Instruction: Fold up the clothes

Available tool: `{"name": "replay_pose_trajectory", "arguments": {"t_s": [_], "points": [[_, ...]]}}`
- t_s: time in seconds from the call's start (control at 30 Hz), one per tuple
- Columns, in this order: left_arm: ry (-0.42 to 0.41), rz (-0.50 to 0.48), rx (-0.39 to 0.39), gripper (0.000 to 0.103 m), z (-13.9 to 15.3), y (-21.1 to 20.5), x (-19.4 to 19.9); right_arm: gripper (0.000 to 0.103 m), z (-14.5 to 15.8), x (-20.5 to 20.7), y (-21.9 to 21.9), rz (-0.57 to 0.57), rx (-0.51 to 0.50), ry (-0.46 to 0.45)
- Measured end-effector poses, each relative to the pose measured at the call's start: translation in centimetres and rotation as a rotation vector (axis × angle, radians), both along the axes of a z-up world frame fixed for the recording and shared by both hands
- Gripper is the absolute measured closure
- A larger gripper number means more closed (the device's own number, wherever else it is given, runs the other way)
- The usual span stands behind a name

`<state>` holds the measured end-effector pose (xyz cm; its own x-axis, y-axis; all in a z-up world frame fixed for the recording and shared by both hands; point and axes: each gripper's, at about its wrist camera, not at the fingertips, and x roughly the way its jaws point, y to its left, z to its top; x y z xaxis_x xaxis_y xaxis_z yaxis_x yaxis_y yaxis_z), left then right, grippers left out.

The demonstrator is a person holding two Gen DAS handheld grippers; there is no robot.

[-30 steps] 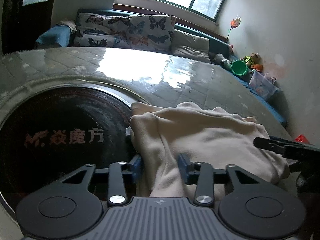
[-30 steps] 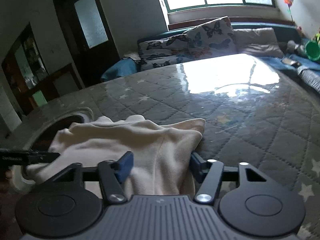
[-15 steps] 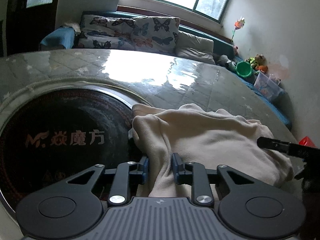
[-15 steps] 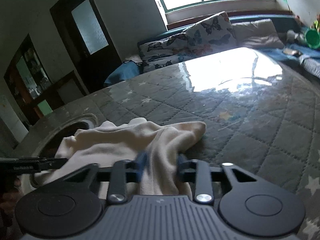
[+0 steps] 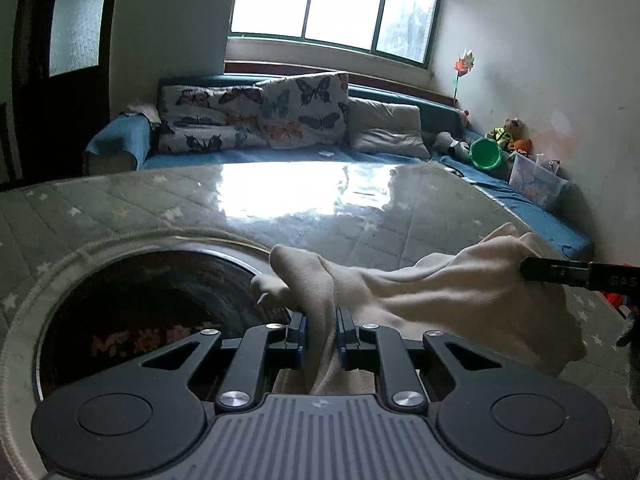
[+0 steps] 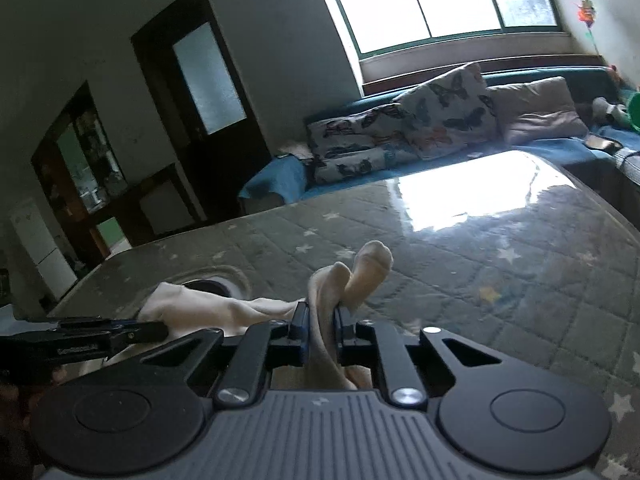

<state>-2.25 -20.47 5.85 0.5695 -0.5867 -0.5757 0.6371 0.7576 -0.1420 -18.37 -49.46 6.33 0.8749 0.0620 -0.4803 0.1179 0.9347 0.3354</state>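
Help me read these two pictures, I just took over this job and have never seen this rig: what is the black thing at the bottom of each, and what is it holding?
No robot arm here: a person holds a two-finger clamp in each hand, with a fisheye camera looking along its fingers. The black frame at the bottom is that clamp. One picture is from the left gripper, the other from the right gripper. Each is shut on a bunch of the same cream garment, which stretches between them above the grey quilted table cover. The dark round inset sits in the table on the left side. Each view shows the other gripper's tip at its edge.
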Motion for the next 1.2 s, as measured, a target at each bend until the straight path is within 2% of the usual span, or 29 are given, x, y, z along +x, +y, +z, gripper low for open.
{"name": "replay_pose_trajectory", "arguments": {"t_s": [0.33,0.43,0.6,0.8,0.97,1.1,1.2], "points": [[0.017,0.036,0.016,0.087,-0.8,1.3,0.8,0.092,-1.6,0.5,0.4,-0.037,-0.008,0.037],[0.021,0.039,0.020,0.087,-0.8,1.1,1.0,0.093,-1.0,0.3,0.5,-0.034,-0.023,0.016],[-0.011,0.001,0.007,0.087,1.0,-0.2,0.6,0.093,0.7,-0.2,0.1,-0.048,-0.055,-0.028],[-0.023,-0.048,-0.001,0.087,3.2,-3.8,0.6,0.093,3.1,-1.8,-2.1,-0.121,-0.111,-0.070],[-0.051,-0.127,-0.005,0.087,4.9,-8.5,0.3,0.093,4.9,-3.9,-4.9,-0.219,-0.186,-0.087],[-0.080,-0.192,0.000,0.087,5.6,-12.7,-0.6,0.093,5.4,-5.2,-6.8,-0.304,-0.232,-0.085],[-0.075,-0.240,0.010,0.085,5.0,-15.4,-1.4,0.092,4.6,-5.9,-8.1,-0.361,-0.244,-0.053]]}}
